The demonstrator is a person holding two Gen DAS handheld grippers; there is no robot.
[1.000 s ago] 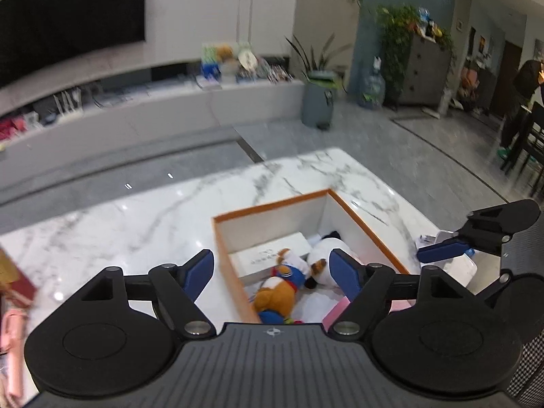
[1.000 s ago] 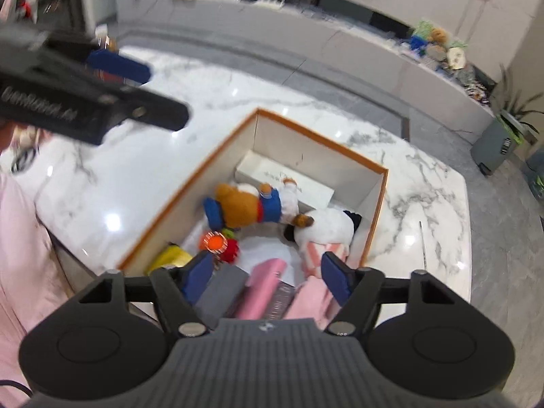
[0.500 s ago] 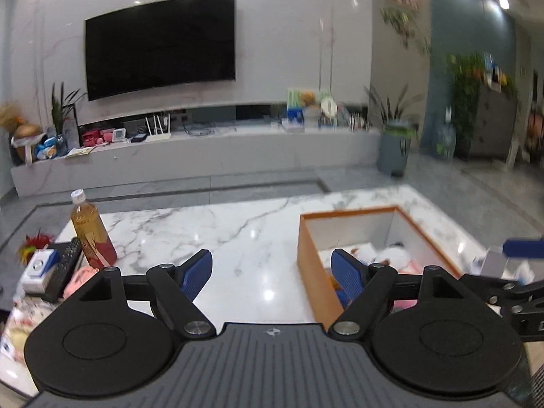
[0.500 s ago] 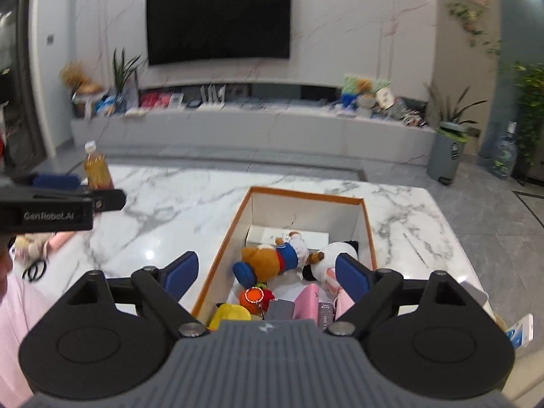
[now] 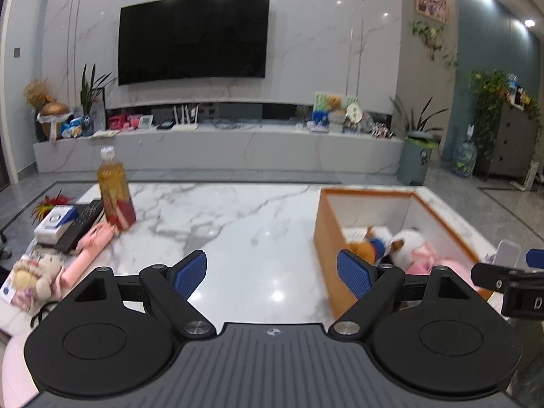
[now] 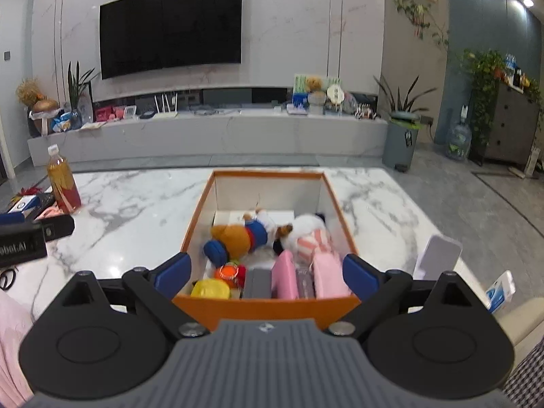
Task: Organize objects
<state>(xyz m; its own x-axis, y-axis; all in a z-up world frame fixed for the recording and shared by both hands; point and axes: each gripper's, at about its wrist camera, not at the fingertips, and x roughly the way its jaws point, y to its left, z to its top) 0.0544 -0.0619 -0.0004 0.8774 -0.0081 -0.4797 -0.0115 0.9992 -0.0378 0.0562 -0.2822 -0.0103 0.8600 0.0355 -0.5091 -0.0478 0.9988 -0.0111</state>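
- Orange box (image 6: 268,302): stands open-topped on the marble table (image 6: 136,204), right of centre, directly ahead of the right gripper (image 6: 268,273). Judged the collection point for the task, since goods are already gathered inside.
- Contents: brown plush toy (image 6: 238,238) in blue clothing and white plush toy (image 6: 306,234) lie side by side over a flat white box (image 6: 234,217) at the far end; pink packs (image 6: 285,280), a grey item and a yellow item stand packed along the near wall.
- Loose goods: tea bottle (image 5: 114,193) upright at the table's left end, beside a black remote (image 5: 80,224), a small white-and-blue box (image 5: 54,219), a pink item (image 5: 91,251) and a small doll (image 5: 30,275). Judged still awaiting sorting.
- Left gripper (image 5: 272,273): fingers wide apart, nothing between them, held over bare marble between box and loose goods.
- Right gripper: fingers wide apart, empty, straddling the box's near end without visible contact.
- Writing: partial lettering "obotAI" on the left gripper's body, seen from the right camera. Bottle label and box print unreadable.
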